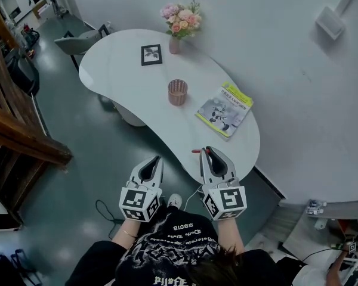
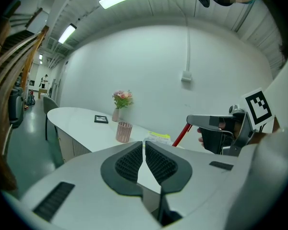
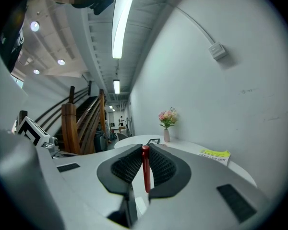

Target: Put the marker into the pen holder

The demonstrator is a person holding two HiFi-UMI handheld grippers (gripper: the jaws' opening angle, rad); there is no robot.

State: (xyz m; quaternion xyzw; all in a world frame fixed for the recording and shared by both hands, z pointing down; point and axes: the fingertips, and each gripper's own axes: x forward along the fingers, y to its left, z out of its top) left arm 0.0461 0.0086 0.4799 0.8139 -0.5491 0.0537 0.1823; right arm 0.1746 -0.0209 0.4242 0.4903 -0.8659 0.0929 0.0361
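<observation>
A red marker (image 3: 145,169) stands clamped between the pads of my right gripper (image 3: 145,151), which is shut on it. In the head view the marker's tip (image 1: 196,151) pokes out to the left of the right gripper (image 1: 210,152), over the near edge of the white table (image 1: 119,70). The pink mesh pen holder (image 1: 178,92) stands upright near the table's middle, well ahead of both grippers. My left gripper (image 1: 153,160) hovers off the table's near edge over the floor, shut with nothing in it (image 2: 144,150). The left gripper view also shows the marker (image 2: 181,135) and the pen holder (image 2: 123,132).
A magazine with a yellow band (image 1: 224,109) lies to the right of the pen holder. A small framed picture (image 1: 151,55) and a vase of pink flowers (image 1: 179,25) stand at the far end. A chair (image 1: 77,42) sits beyond the table, a wooden stair rail (image 1: 18,136) at left.
</observation>
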